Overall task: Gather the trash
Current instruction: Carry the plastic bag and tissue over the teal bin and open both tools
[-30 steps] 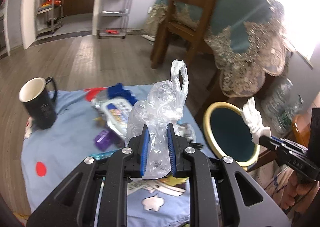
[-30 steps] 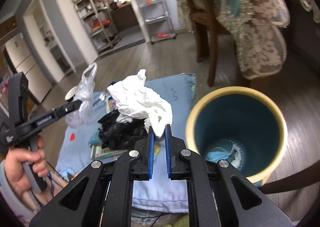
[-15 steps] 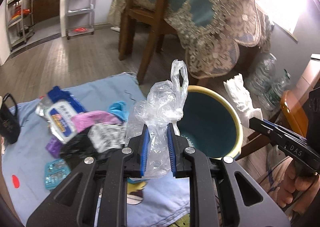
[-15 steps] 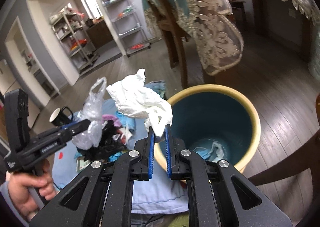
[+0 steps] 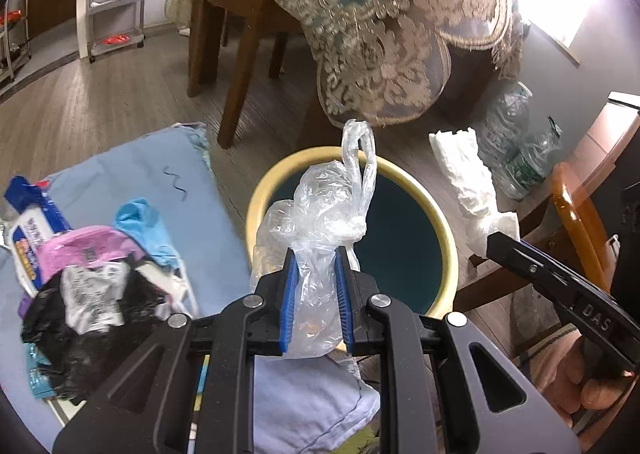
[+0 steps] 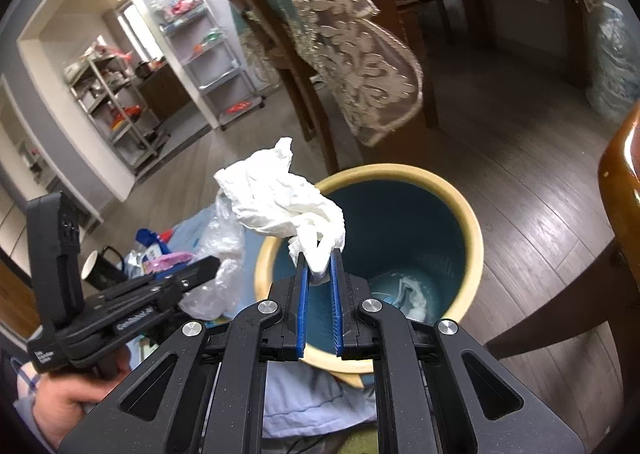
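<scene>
While the left gripper [image 5: 316, 274] pinches a clear plastic bag [image 5: 320, 214] and the right gripper [image 6: 319, 274] a white tissue [image 6: 276, 198], both over the bin [image 6: 472, 238] at 12 o'clock, release comes next.

Black left gripper [image 5: 316, 294], blue pads, silver screws, matching right gripper [image 6: 319, 294]

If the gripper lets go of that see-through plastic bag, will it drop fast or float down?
The clear plastic bag looks thin and crumpled, so it would probably drift down slowly. It seems floppy, bunching where the left gripper pinches it. Being so light, it might miss the bin.
</scene>
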`<action>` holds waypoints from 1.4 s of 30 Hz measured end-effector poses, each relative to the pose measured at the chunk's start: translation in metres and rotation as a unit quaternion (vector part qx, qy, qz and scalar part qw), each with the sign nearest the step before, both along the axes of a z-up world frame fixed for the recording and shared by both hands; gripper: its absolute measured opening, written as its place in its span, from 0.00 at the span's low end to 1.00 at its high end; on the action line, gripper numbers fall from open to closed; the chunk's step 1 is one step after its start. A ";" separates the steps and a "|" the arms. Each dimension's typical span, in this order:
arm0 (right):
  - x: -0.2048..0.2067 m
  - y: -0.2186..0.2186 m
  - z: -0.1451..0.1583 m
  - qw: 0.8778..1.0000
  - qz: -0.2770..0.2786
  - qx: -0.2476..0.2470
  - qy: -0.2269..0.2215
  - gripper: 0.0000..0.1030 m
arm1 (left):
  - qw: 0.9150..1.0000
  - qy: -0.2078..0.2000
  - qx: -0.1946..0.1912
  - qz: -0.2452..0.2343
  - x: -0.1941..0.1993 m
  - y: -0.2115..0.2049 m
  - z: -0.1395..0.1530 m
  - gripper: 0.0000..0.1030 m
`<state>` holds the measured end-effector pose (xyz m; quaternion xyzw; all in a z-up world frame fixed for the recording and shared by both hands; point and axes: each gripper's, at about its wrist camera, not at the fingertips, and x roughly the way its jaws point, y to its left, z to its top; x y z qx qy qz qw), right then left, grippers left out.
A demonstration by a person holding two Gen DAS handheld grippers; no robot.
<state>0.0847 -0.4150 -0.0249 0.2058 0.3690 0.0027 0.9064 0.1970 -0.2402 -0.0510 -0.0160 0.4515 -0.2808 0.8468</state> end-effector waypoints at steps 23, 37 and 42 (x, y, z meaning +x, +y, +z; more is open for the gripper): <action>0.013 0.001 -0.019 0.999 -0.009 -0.006 0.039 0.23 | 1.000 -0.019 -0.010 0.023 0.000 0.020 0.010 0.61; 0.018 0.015 -0.013 1.000 0.002 -0.002 0.027 0.55 | 0.996 -0.042 0.001 0.084 -0.002 0.098 0.028 0.63; 0.021 0.028 -0.010 1.000 0.014 -0.003 0.024 0.58 | 0.994 -0.044 0.009 0.103 -0.004 0.124 0.029 0.63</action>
